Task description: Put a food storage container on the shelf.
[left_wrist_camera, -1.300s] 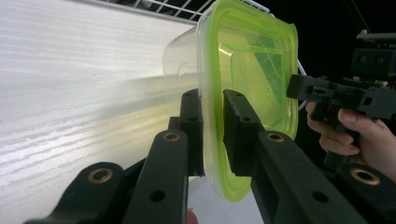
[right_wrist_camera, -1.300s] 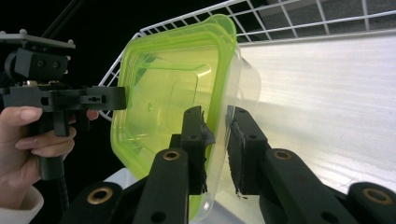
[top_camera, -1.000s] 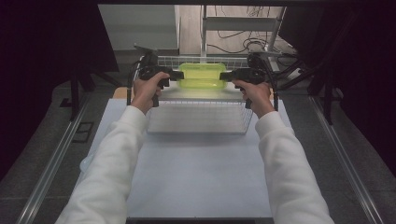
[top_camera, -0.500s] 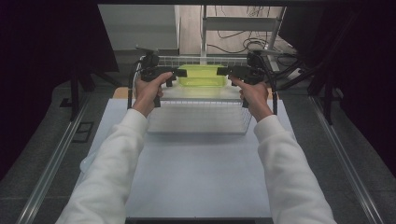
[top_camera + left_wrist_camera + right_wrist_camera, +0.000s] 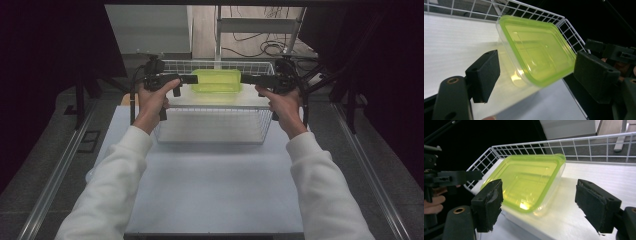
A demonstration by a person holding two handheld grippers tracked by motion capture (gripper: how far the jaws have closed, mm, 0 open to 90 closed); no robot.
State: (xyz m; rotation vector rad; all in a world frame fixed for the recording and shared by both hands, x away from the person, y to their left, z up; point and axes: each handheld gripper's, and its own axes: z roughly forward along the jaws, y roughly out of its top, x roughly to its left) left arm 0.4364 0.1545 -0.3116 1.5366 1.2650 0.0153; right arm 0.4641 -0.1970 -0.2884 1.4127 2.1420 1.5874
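A clear plastic box with a lime-green lid (image 5: 216, 80) lies on the white floor of a white wire basket (image 5: 215, 125), near its far wall. My left gripper (image 5: 192, 78) hovers at the box's left end and my right gripper (image 5: 246, 78) at its right end. Both pairs of jaws have just been opening and stand wide. In the left gripper view the box (image 5: 536, 52) sits just ahead of the left gripper (image 5: 540, 72), no pad touching it. The right gripper view shows the box (image 5: 524, 180) likewise free of the right gripper (image 5: 541, 203).
The basket stands at the far end of a pale tabletop (image 5: 215, 190), with bare surface between it and the person. White-sleeved forearms reach in from below. Metal rails (image 5: 60, 170) run along both table sides. Cables and a stand lie on the floor behind.
A second ago both grippers were shut on the box's ends. Their jaws have opened, the hands have drawn apart and risen a little, and the box stays in the basket.
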